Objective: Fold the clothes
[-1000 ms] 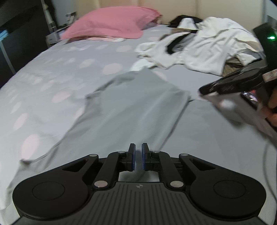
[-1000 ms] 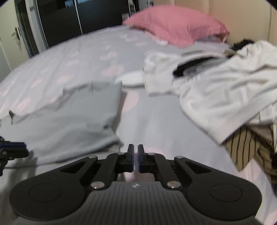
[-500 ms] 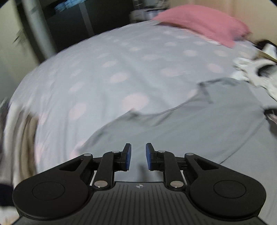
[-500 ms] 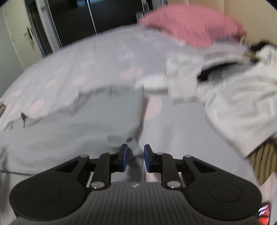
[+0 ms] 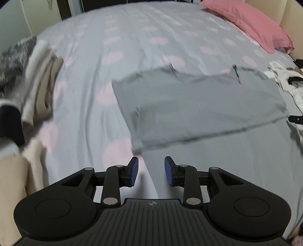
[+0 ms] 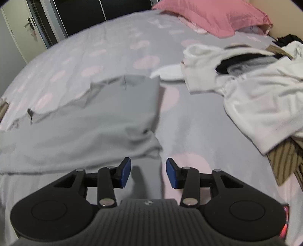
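showing left gripper [image 5: 151, 170] and right gripper [image 6: 148, 172], both spread and empty, with flat grey fabric garment [image 5: 198, 107] just ahead on spotted bedsheet [image 5: 132, 37]

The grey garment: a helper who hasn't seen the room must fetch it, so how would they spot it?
On the bed sheet, grey with pink dots, below the pink pillow, the grey garment lies spread flat mid-bed. Unlike the crumpled white clothes pile beside it, it is plain, smooth and partly folded.
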The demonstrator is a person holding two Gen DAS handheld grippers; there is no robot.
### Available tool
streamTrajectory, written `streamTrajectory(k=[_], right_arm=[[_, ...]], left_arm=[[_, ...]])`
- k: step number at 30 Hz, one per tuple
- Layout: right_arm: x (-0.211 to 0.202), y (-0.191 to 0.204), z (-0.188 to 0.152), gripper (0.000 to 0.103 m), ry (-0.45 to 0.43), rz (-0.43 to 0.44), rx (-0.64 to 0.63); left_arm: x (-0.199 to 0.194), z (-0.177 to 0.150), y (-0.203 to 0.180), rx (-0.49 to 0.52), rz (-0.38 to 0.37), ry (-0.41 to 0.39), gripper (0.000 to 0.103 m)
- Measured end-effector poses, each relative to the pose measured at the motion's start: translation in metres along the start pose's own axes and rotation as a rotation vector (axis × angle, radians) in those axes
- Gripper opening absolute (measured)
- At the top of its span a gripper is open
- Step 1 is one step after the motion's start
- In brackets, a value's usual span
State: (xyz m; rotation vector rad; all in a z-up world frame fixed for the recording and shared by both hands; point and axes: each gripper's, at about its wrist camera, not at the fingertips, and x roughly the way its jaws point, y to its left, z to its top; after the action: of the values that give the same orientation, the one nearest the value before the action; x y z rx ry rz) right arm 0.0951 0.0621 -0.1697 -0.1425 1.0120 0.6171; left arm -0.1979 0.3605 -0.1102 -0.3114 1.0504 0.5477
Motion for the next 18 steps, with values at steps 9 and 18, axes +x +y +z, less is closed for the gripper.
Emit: streamTrajectory(k=[9, 18], right_arm=[[-0.015, 0.0, -0.027, 0.05, 0.121, 0.013, -0.088], [-0.026, 0.018, -0.039, 0.04, 0.238, 0.024, -0.299]], left_arm=[[0.01, -0.037, -0.008, -0.035, -0.028, 0.117, 0.035], [0.011, -0.065, -0.028, 0.025, -0.061, 0.197, 0.033]])
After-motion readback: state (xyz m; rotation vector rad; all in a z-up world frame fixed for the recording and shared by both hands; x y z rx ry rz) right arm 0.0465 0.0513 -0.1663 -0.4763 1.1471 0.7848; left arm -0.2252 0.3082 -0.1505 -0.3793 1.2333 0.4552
